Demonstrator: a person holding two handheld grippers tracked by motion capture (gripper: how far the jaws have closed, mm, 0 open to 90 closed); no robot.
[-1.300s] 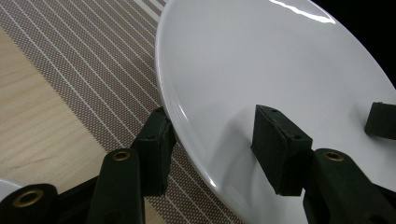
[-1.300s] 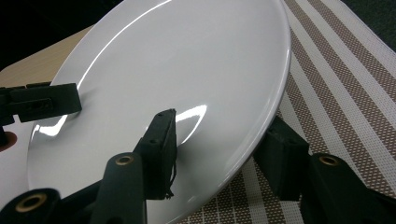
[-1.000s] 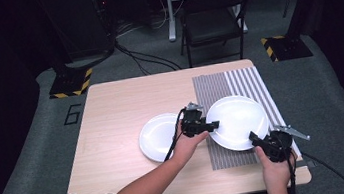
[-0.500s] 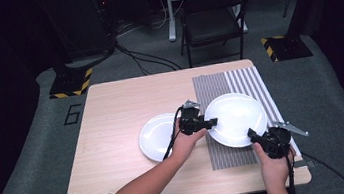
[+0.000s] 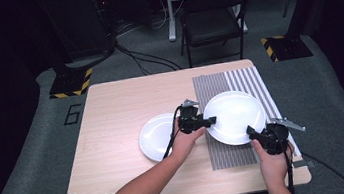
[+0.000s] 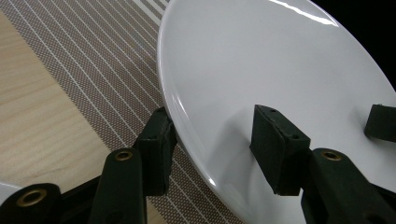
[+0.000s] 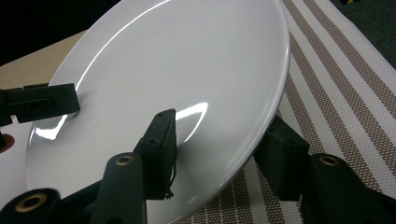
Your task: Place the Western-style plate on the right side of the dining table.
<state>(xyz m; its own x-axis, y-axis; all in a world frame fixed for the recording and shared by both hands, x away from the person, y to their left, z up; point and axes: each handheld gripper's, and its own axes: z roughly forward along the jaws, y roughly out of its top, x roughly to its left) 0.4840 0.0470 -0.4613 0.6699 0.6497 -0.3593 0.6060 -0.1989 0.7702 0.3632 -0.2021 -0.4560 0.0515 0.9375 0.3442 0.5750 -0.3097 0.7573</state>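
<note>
A large white plate hangs tilted over the striped placemat on the right half of the table. My left gripper is shut on its left rim, and in the left gripper view one pad lies under the rim and one on top of the plate. My right gripper is shut on the near right rim. The right gripper view has the plate clamped edge-on above the mat. A smaller white plate lies flat on the wood to the left.
The wooden table has bare wood on its left and far parts. A black folding chair stands beyond the far edge, with cables on the grey floor. The placemat runs close to the table's right edge.
The right gripper and the plate's near rim have crept slightly up the picture. The left gripper has kept its place, and both grips hold.
</note>
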